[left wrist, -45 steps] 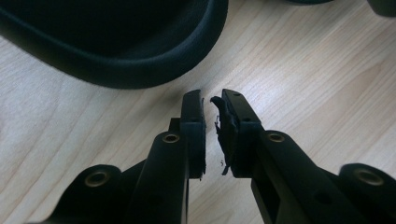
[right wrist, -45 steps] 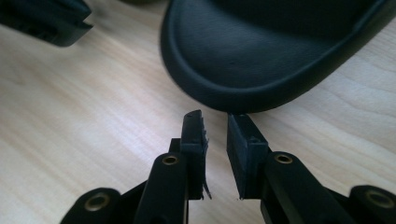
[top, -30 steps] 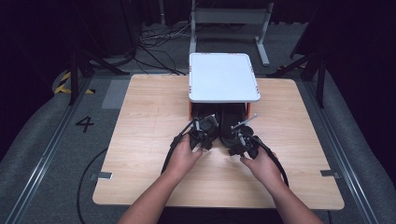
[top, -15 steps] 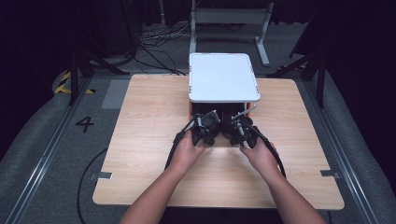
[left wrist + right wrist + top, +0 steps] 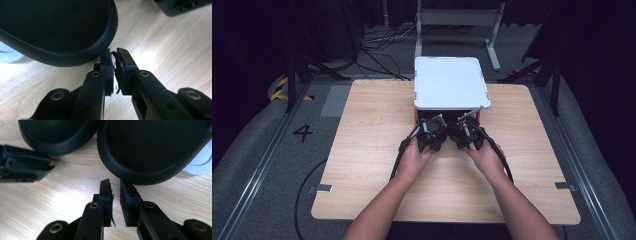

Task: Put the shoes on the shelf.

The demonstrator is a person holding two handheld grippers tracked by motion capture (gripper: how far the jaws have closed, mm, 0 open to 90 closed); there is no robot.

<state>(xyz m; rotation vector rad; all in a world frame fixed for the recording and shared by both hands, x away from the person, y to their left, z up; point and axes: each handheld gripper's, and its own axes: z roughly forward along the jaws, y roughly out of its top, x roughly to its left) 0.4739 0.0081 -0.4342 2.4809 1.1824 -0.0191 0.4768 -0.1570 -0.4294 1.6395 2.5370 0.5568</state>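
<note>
Left gripper view: black shoe (image 5: 55,30) just beyond claw (image 5: 114,53).

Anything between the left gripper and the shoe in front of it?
Nothing visible. The left gripper is shut, empty, its tips right at the black shoe's rim, bare table beside them.

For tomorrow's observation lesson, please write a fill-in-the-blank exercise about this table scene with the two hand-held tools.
1. The white box stands on a ____ table.
2. Each hand holds a tool; both tools' jaws are nearly ____.
3. The left tool points at a rounded ____ object.
4. On the floor left of the table is the number ____.

Missing words: wooden; shut; black; 4
</note>
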